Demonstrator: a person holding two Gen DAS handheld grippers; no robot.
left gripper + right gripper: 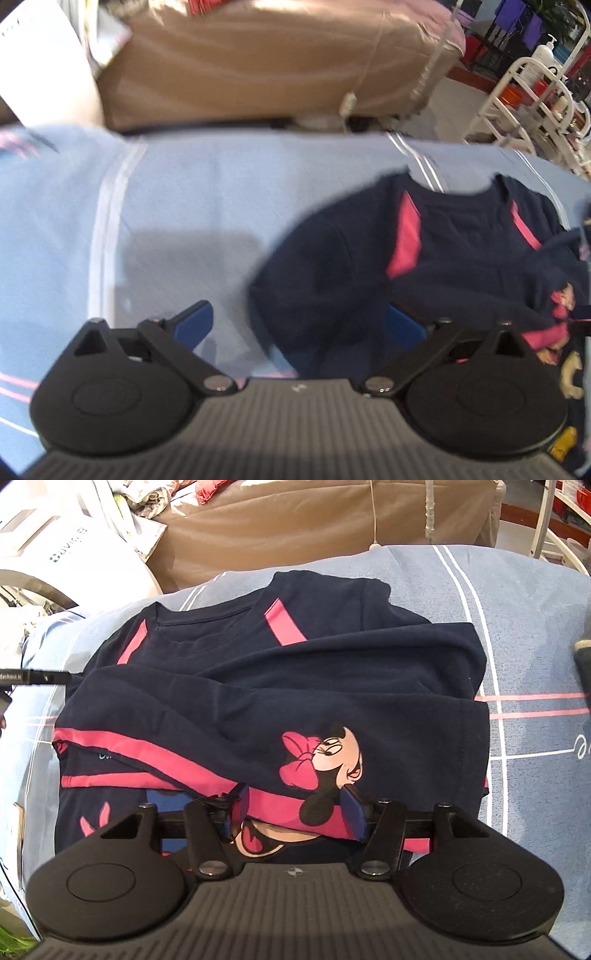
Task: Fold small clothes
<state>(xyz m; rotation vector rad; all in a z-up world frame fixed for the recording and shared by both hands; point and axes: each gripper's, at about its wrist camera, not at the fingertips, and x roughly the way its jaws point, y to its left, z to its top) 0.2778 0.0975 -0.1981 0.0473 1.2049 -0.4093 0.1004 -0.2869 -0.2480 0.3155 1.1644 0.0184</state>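
Note:
A navy T-shirt [332, 672] with pink stripes and a cartoon mouse print lies partly folded on a light-blue bed sheet [535, 627]. In the right wrist view its lower part is doubled over towards the collar. My right gripper [297, 808] is open at the near folded edge, with the pink-striped fold between its blue pads [352, 805]; I see no squeeze on the cloth. In the left wrist view the T-shirt [443, 258] lies to the right. My left gripper [301, 325] stands open wide over the shirt's left edge, one pad above bare sheet [184, 203].
A brown-covered couch [240, 66] runs behind the bed. A white rack [532, 92] with a pump bottle stands at the far right. White bags [55, 554] pile up at the far left. A black cable plug [40, 676] pokes in beside the shirt.

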